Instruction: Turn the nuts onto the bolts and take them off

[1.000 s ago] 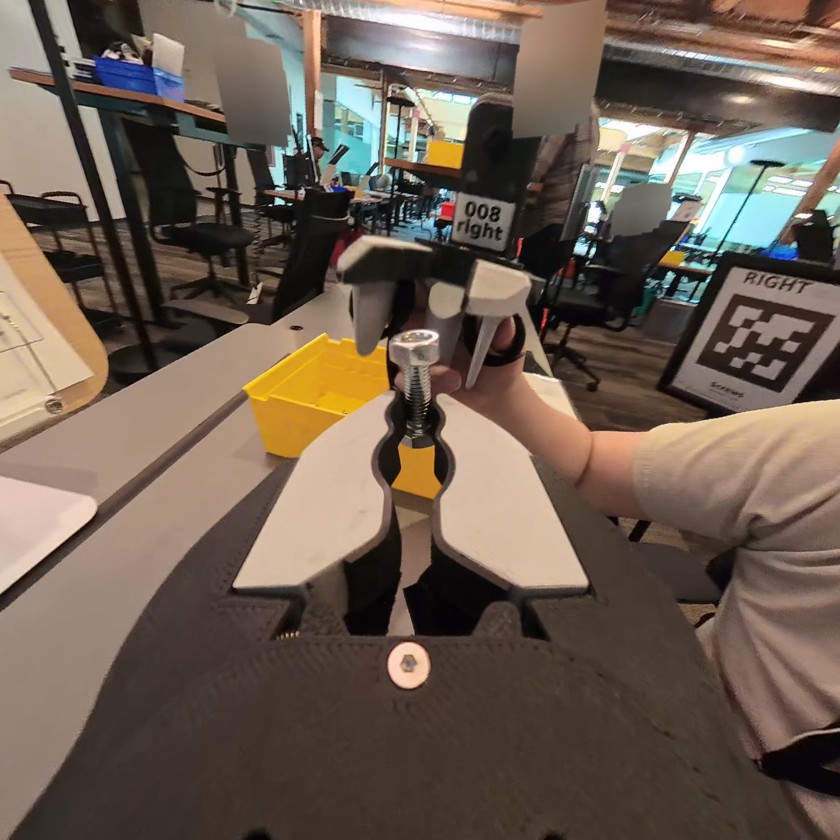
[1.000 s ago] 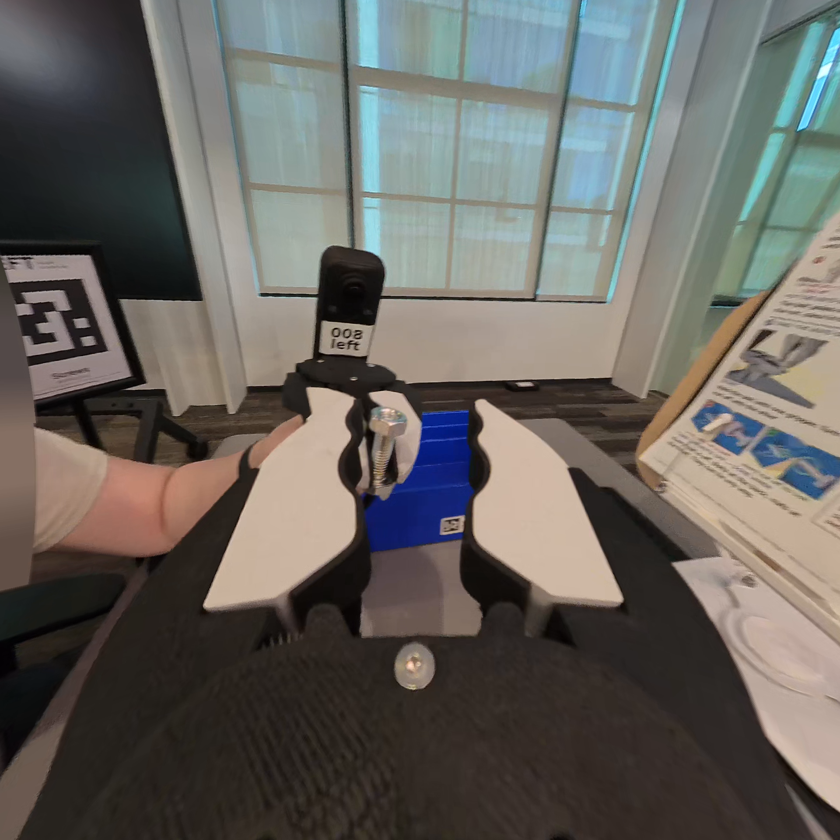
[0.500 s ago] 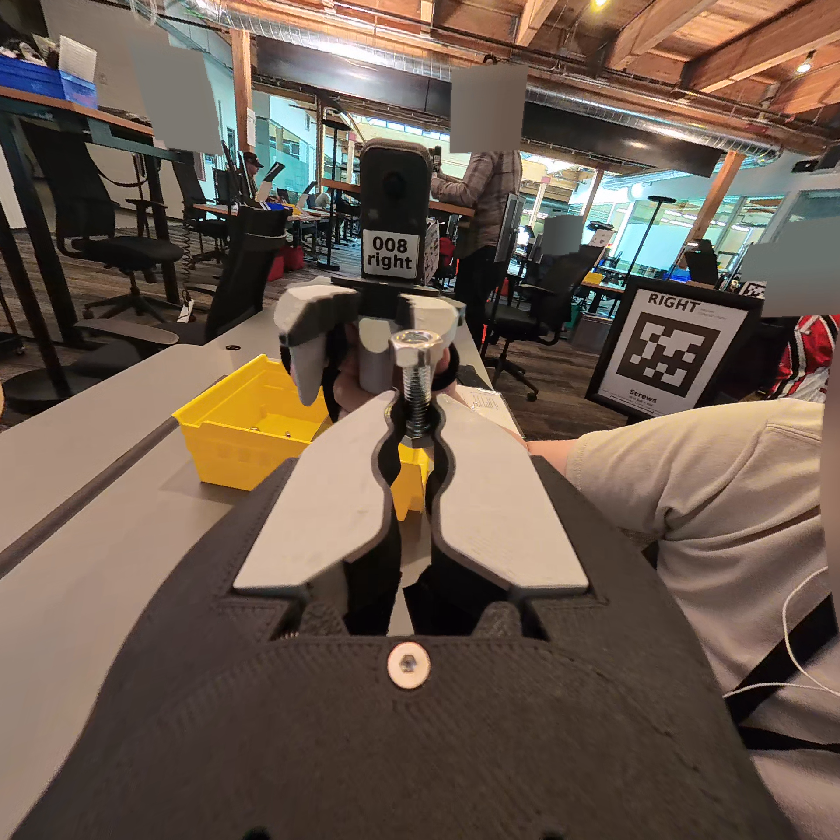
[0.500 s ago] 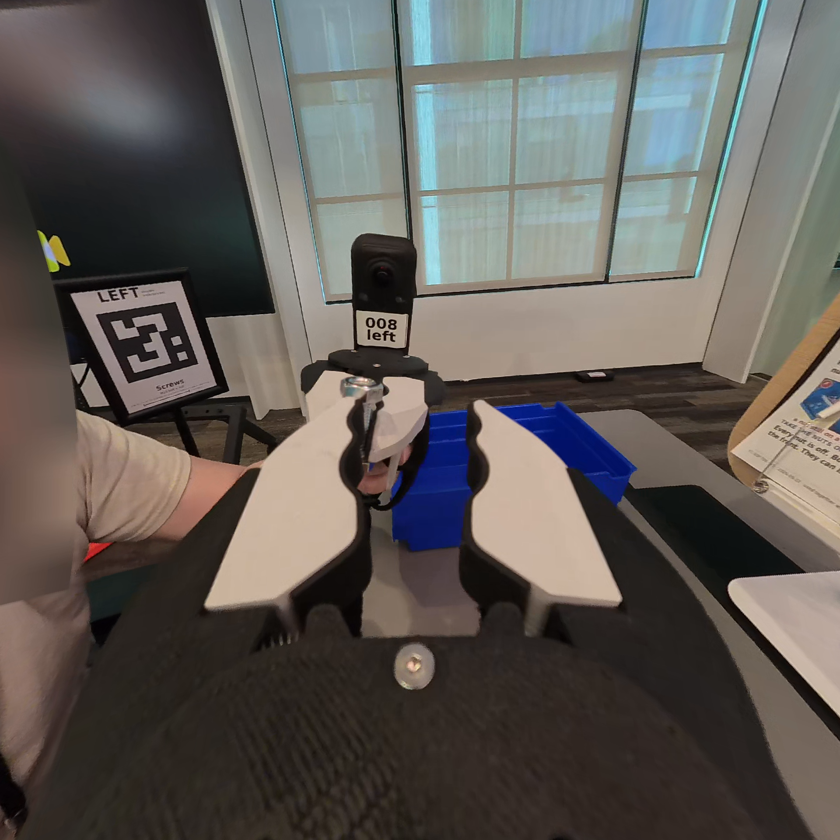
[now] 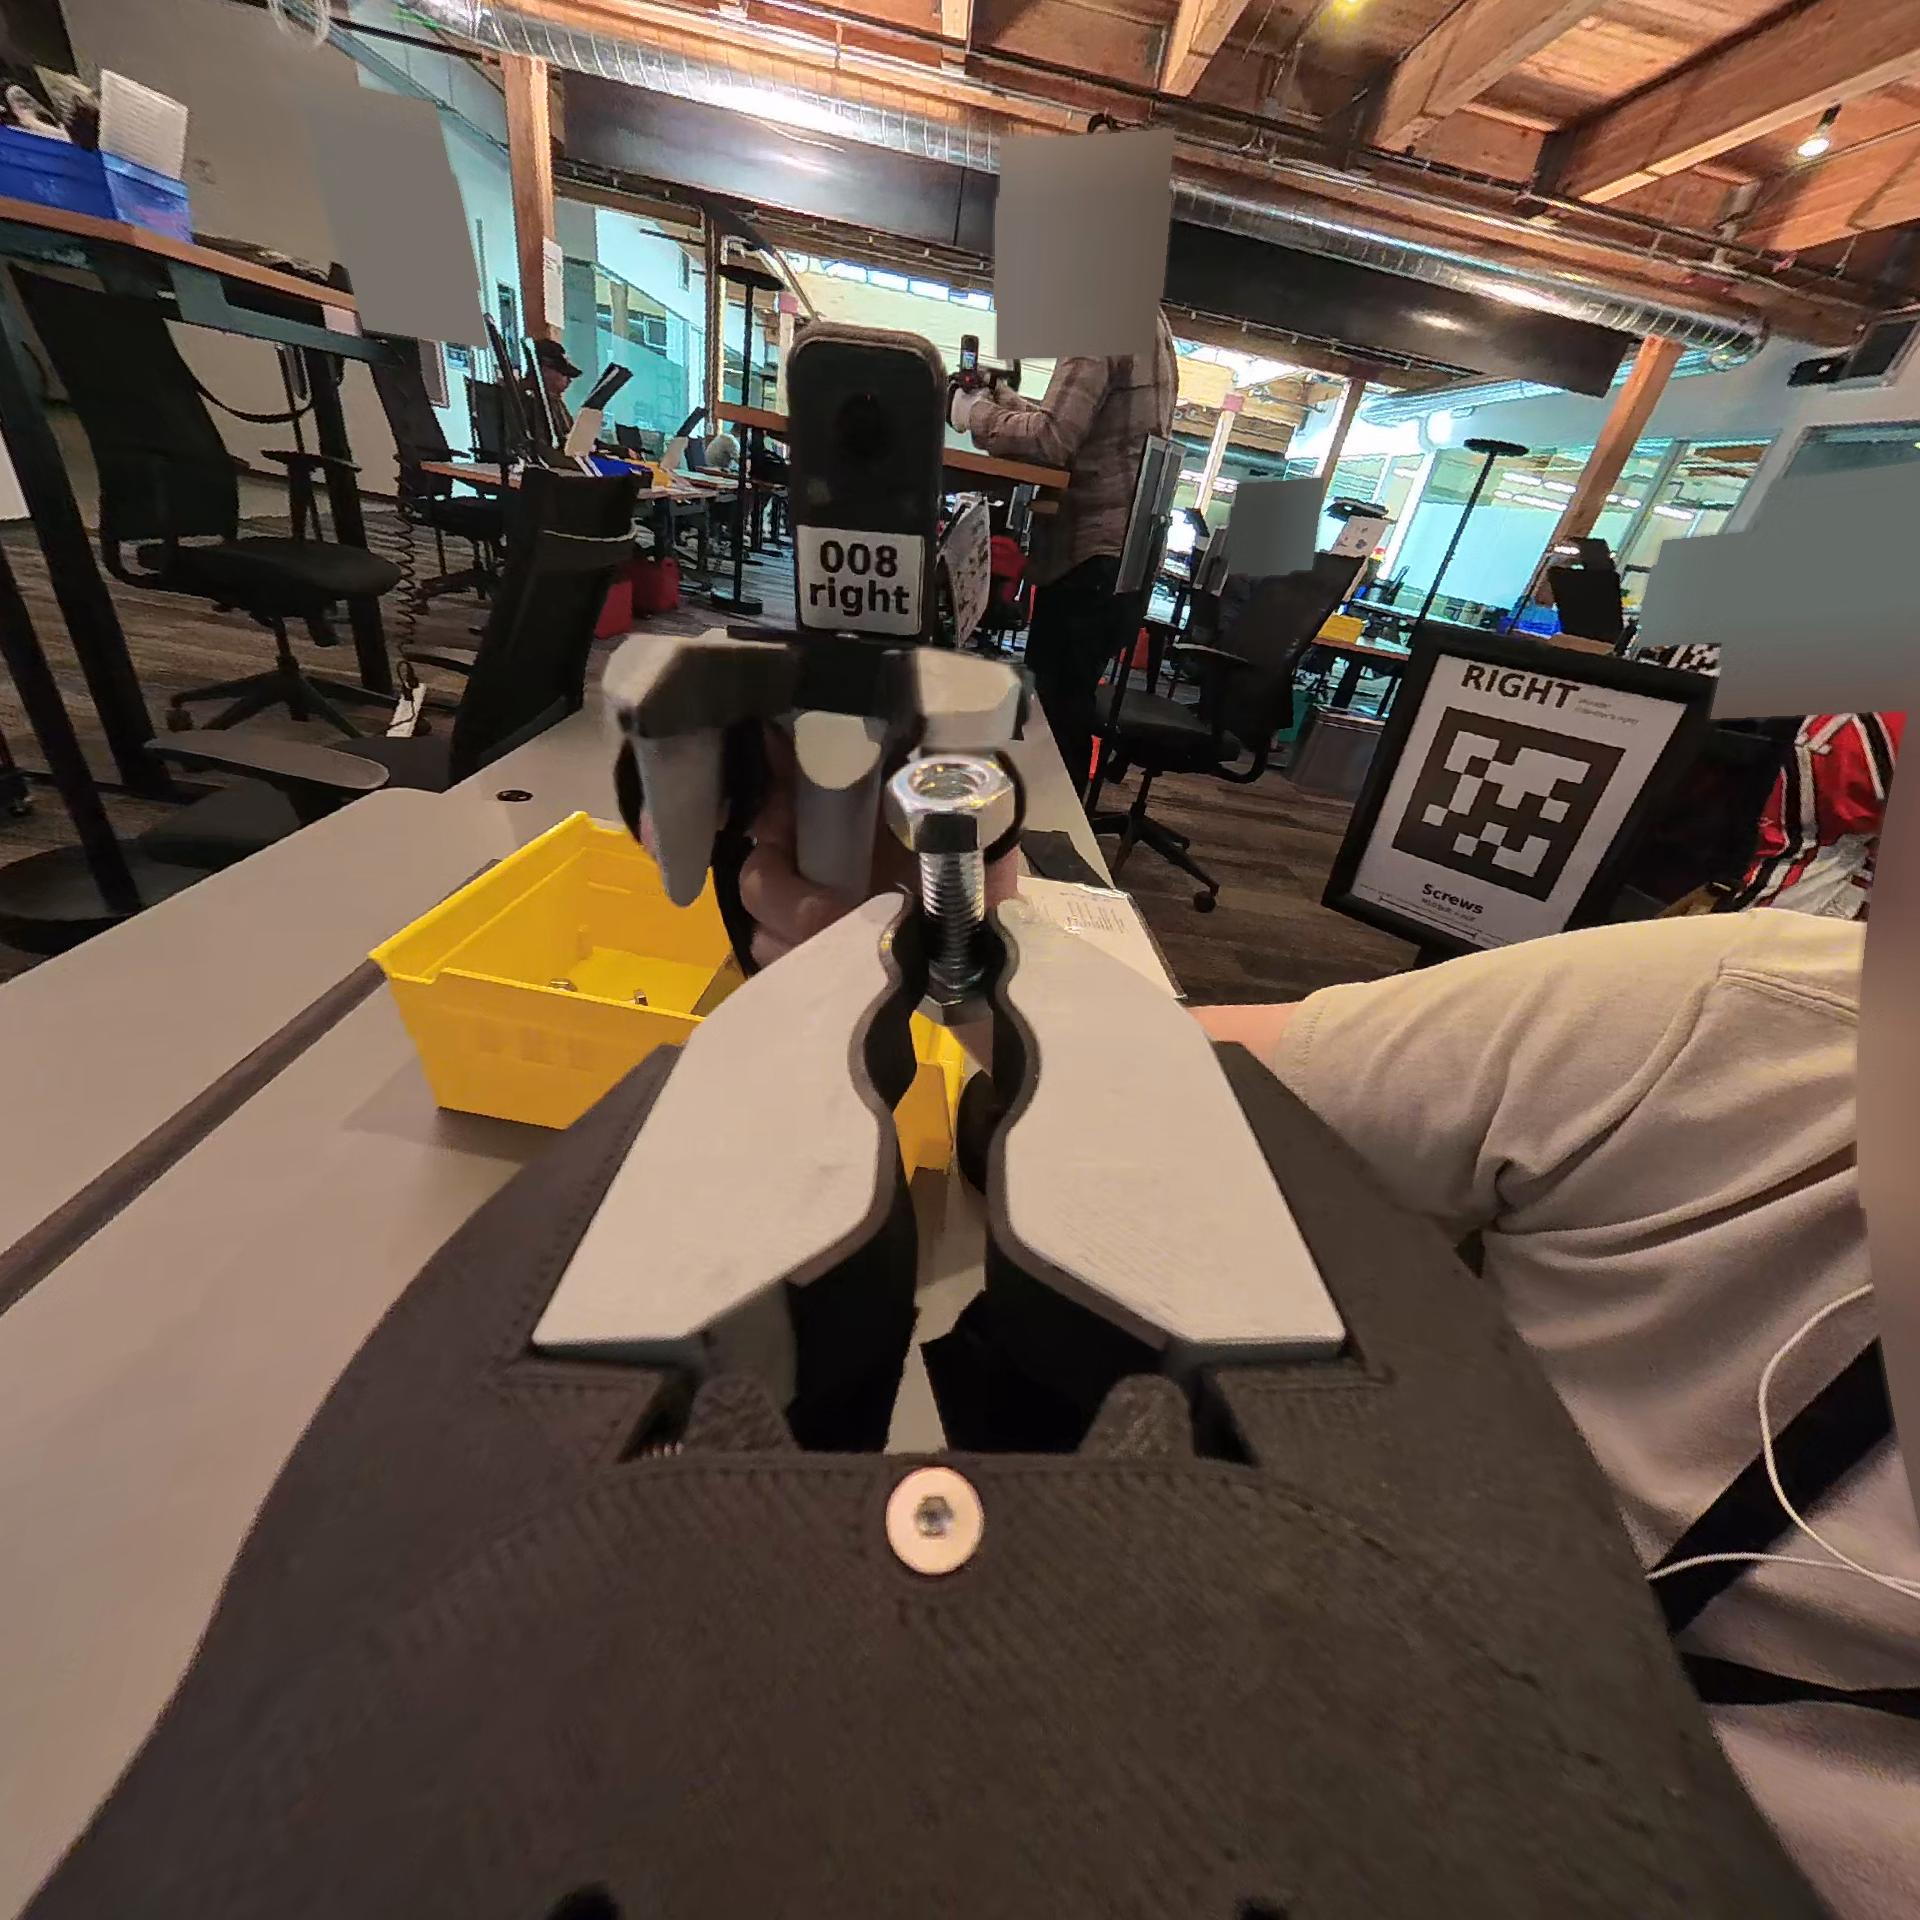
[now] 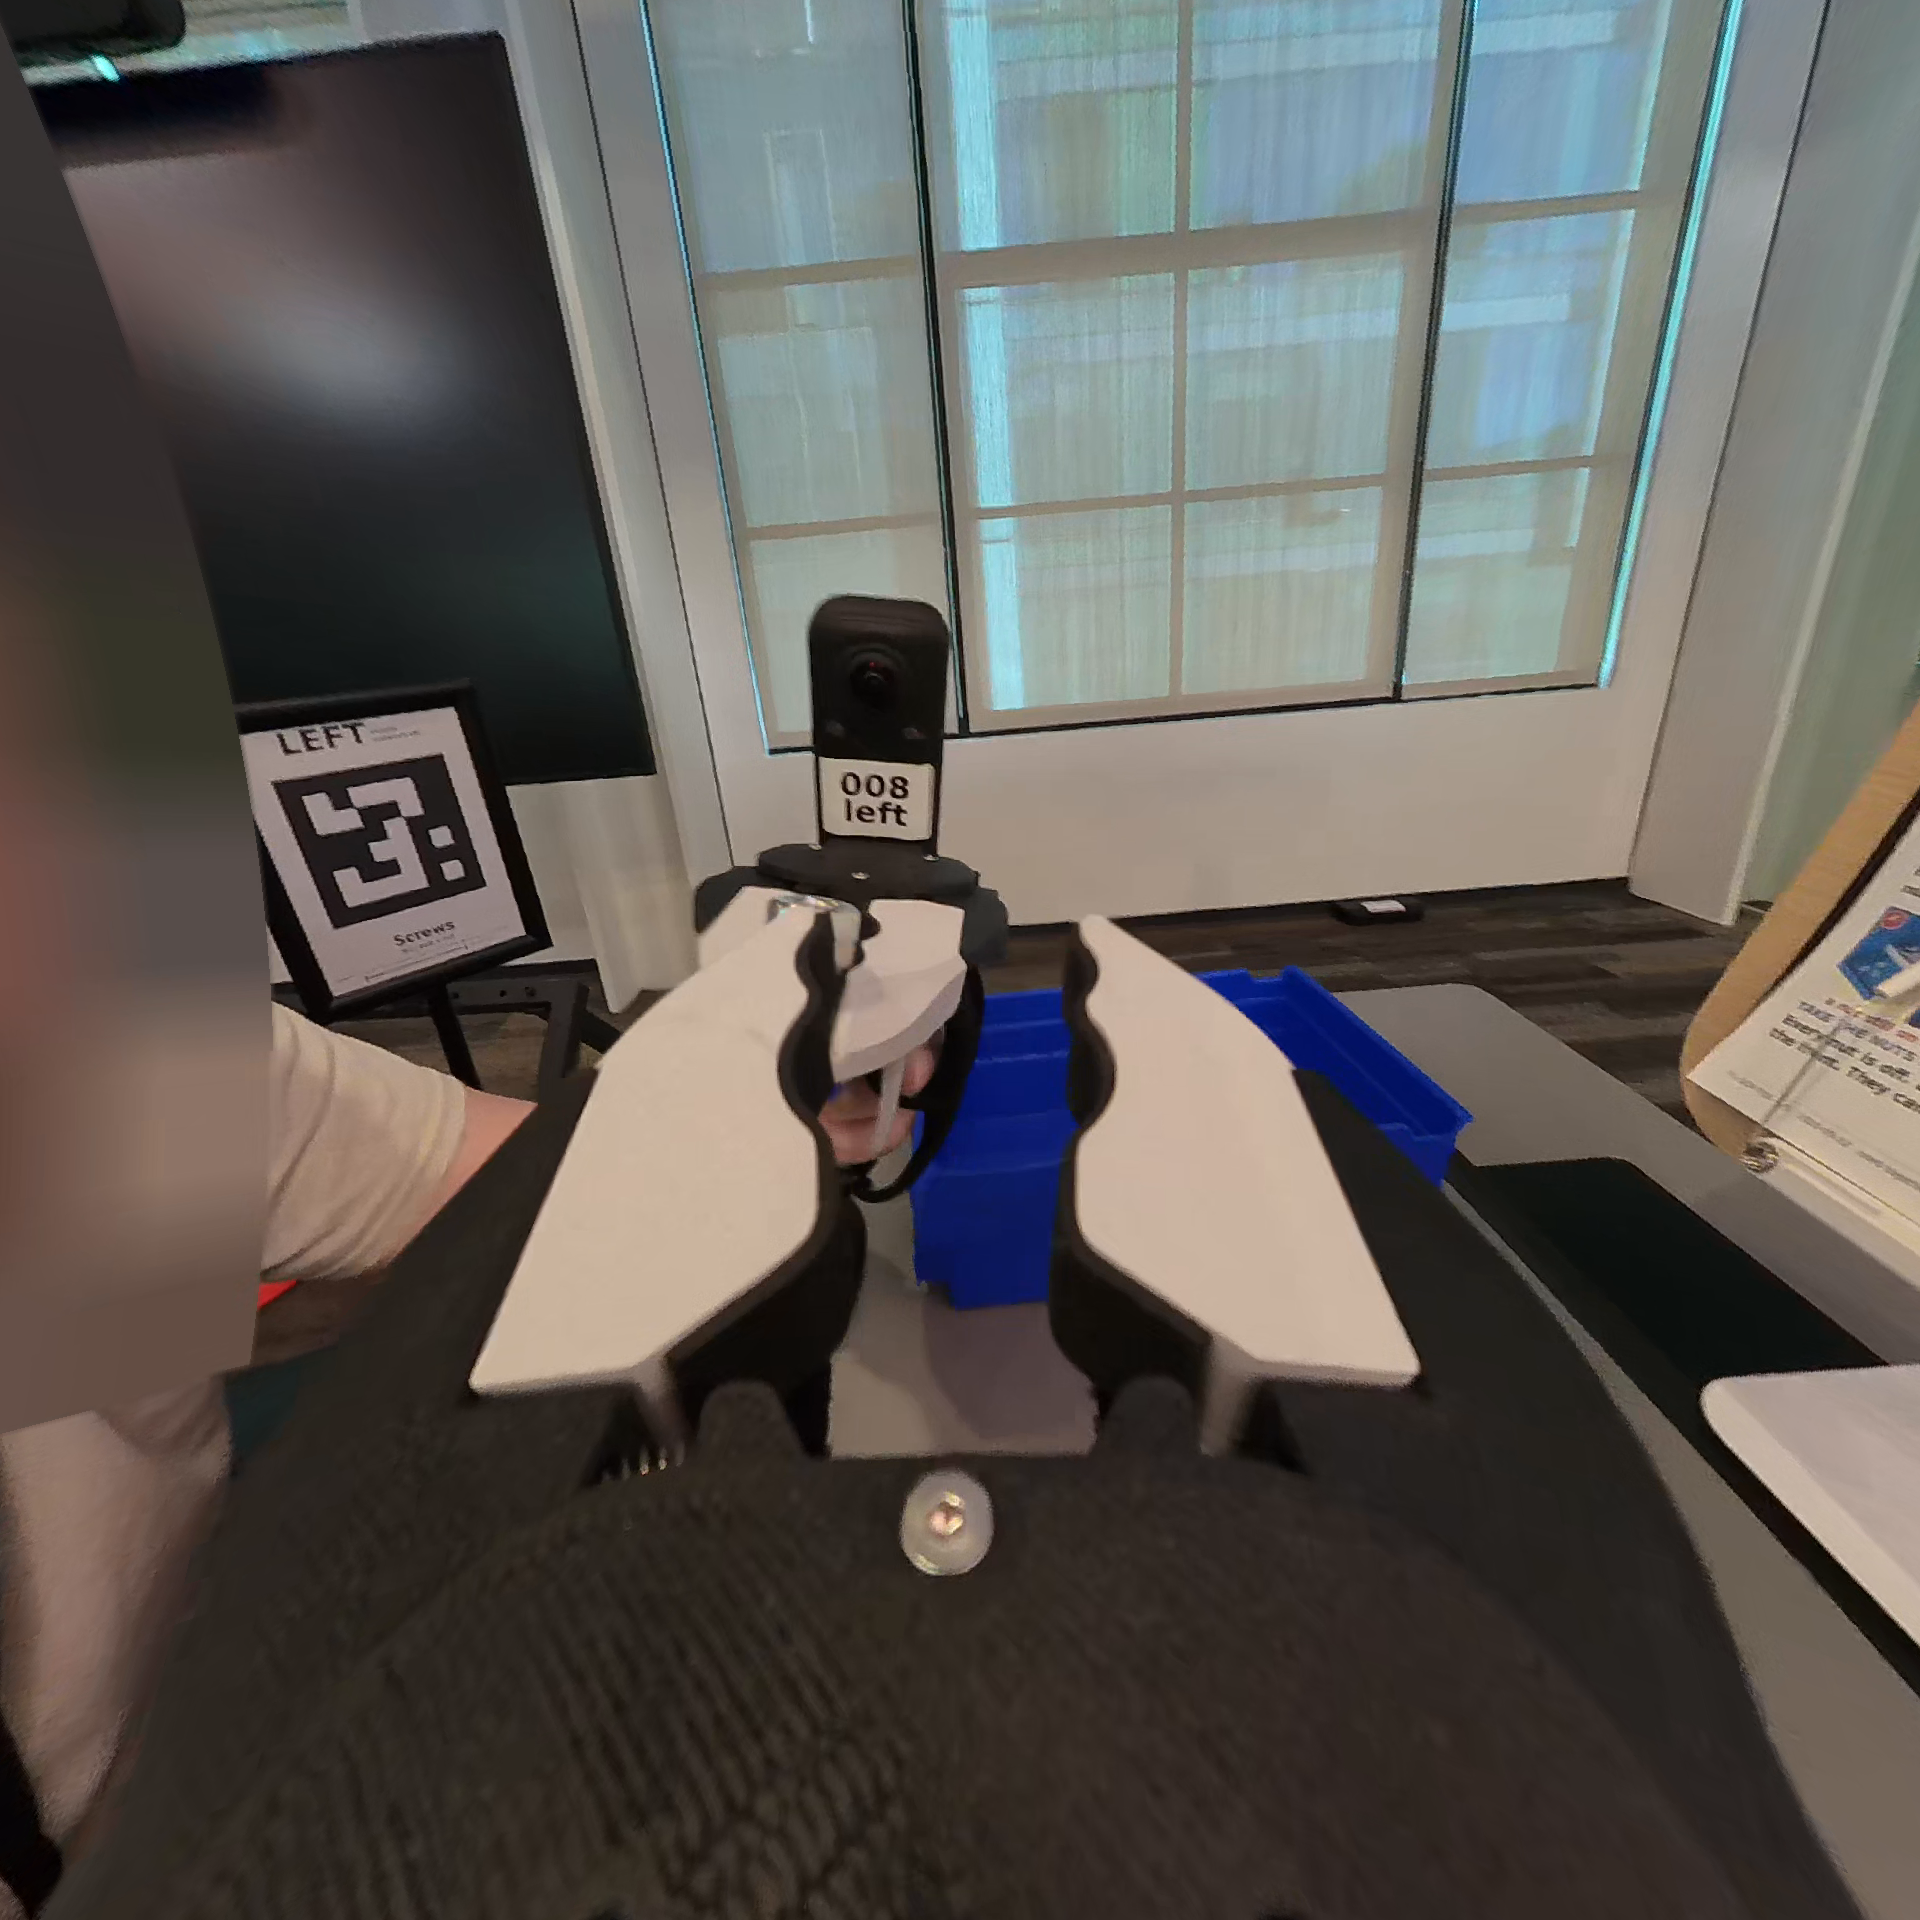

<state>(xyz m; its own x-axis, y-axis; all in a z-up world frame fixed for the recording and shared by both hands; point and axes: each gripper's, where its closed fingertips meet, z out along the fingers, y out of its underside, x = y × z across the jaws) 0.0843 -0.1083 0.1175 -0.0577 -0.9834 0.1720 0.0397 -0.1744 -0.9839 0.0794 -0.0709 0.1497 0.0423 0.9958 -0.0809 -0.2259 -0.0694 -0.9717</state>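
Note:
My left gripper (image 5: 951,925) is shut on a steel bolt (image 5: 951,914) and holds it upright above the table. A hex nut (image 5: 951,795) sits on the bolt's top end, its hole showing. My right gripper (image 5: 753,831) faces it from just behind and to the left, open and empty, fingers pointing down. In the right wrist view my right gripper (image 6: 935,956) is open with nothing between its fingers. The left gripper (image 6: 831,961) is beyond its left finger, and only the nut's top (image 6: 805,906) peeks out.
A yellow bin (image 5: 488,1029) holding a few small metal parts stands on the grey table (image 5: 208,1195). A blue bin (image 6: 1340,1049) stands beyond the right gripper. An instruction board (image 6: 1829,1039) leans at the right. A person's sleeve (image 5: 1558,1143) is close by. The grippers' ends are close to 5 cm from one another.
The left gripper has tilted the bolt, so the nut's hole now shows. The right gripper has shifted from over the bolt's top to its left, still open.

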